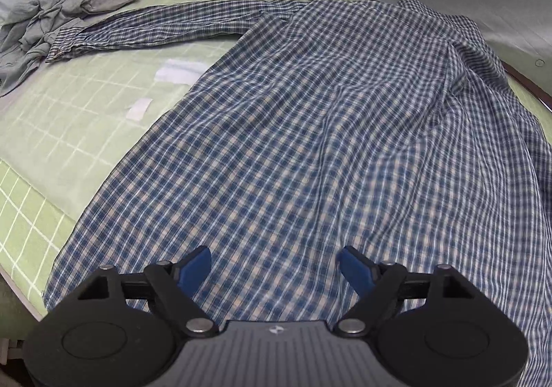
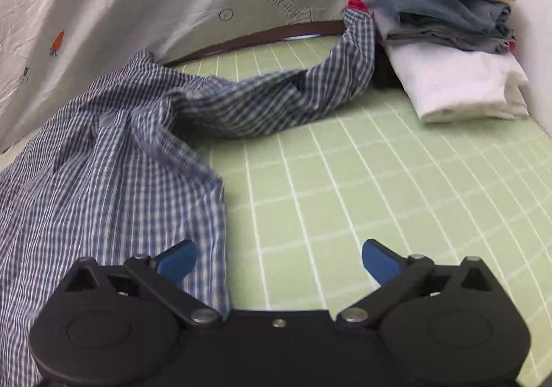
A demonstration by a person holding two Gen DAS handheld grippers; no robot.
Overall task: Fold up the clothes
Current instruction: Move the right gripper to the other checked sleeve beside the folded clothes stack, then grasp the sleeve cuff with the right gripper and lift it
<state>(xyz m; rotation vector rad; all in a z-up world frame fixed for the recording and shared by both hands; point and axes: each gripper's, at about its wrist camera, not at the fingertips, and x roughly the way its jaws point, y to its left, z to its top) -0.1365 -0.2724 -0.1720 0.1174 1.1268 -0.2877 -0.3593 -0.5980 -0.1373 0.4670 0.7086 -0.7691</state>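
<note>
A blue-and-white checked long-sleeved cotton shirt (image 1: 310, 131) lies spread out, not folded, on the counter (image 2: 379, 197) under its pale green grid-patterned cloth. Its body is laid flat, and 1 sleeve (image 1: 148, 28) stretches straight out to the left. The other sleeve (image 2: 293, 97) trails off in a loose curve on the right side, its cuff end touching a stack of folded clothes.

That stack (image 2: 448, 42) at the far right holds a white piece at the bottom, grey and denim-blue ones above, and a beige one on top, so part of the folding looks done. A crumpled grey garment (image 1: 51, 21) sits at the far left, not folded.

The left tool (image 1: 274, 264) hovers over the shirt's hem area with its blue-tipped fingers spread wide, grasping nothing. The right tool (image 2: 279, 261) is likewise released, 1 finger above the shirt's right edge and the other above bare cloth.

Judging by this, the checked shirt and the grey garment are left to fold.
</note>
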